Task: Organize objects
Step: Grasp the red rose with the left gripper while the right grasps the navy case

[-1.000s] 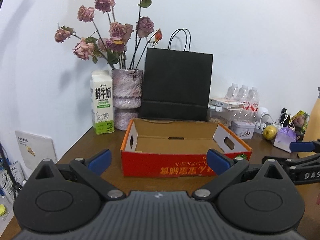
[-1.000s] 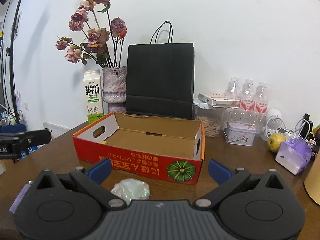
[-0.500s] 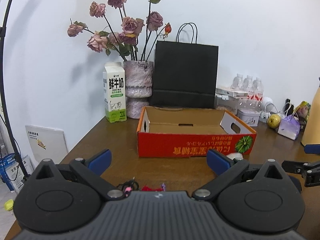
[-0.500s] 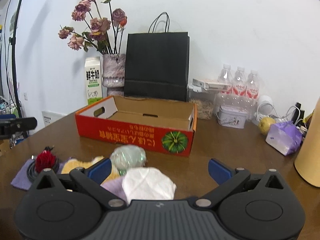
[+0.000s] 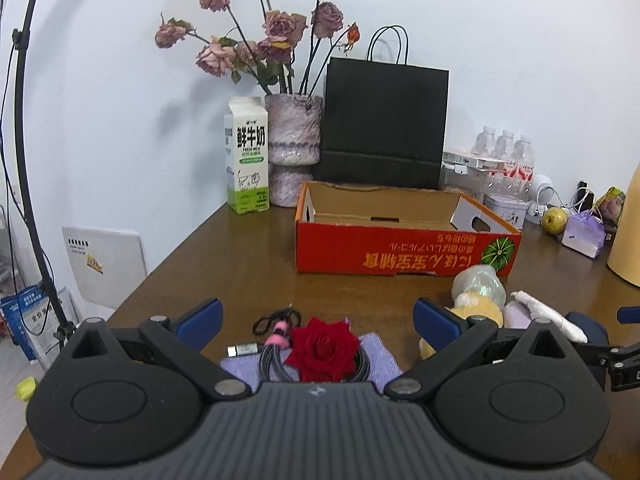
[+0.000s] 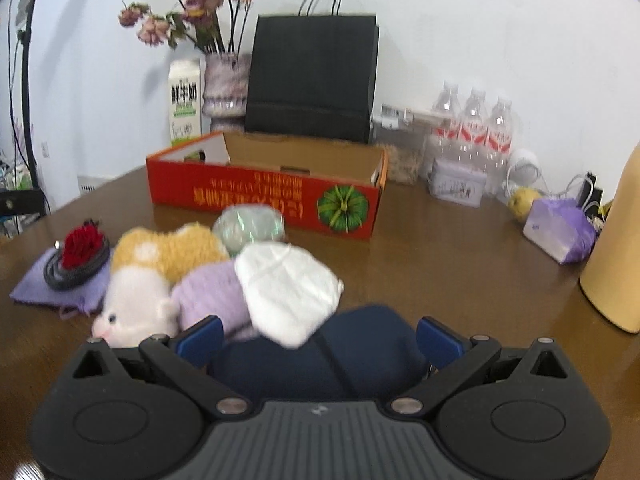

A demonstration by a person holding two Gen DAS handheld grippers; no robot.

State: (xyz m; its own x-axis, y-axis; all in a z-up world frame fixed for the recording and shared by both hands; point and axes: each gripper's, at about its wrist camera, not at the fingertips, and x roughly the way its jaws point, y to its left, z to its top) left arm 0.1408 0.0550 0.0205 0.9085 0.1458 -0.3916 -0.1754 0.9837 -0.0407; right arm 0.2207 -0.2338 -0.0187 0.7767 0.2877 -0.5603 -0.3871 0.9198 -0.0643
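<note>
On the brown table [image 5: 248, 264], just in front of the red cardboard box [image 5: 400, 248], lies the small heap of things to be organized, and the box itself looks empty, so I judge that the sorting has not really begun. The left gripper [image 5: 318, 322] hovers with its jaws wide apart over the red fabric rose [image 5: 322, 348], which sits on a coiled grey cable [image 5: 272, 360] and a purple cloth [image 5: 376, 354]. The right gripper [image 6: 320, 336] is also spread open, and a dark blue bundle [image 6: 360, 348] lies between its fingers, but I cannot tell if the pads touch it. One risk is that closing on the blue bundle also catches the white folded cloth [image 6: 288, 284] resting on its top edge, so that two things rise together or the white one slides off. Another risk is on the left: the rose lies on the cable coil, so a grip that is too low may drag cable and cloth along. The right wrist view shows the whole heap, with the yellow plush toy [image 6: 168, 252], the white plush [image 6: 136, 304] and the lilac knitted piece [image 6: 212, 296] pressed against each other; the left wrist view hides most of these, but it alone shows the cable's metal plug [image 5: 242, 350] and pink strap [image 5: 278, 332].
</note>
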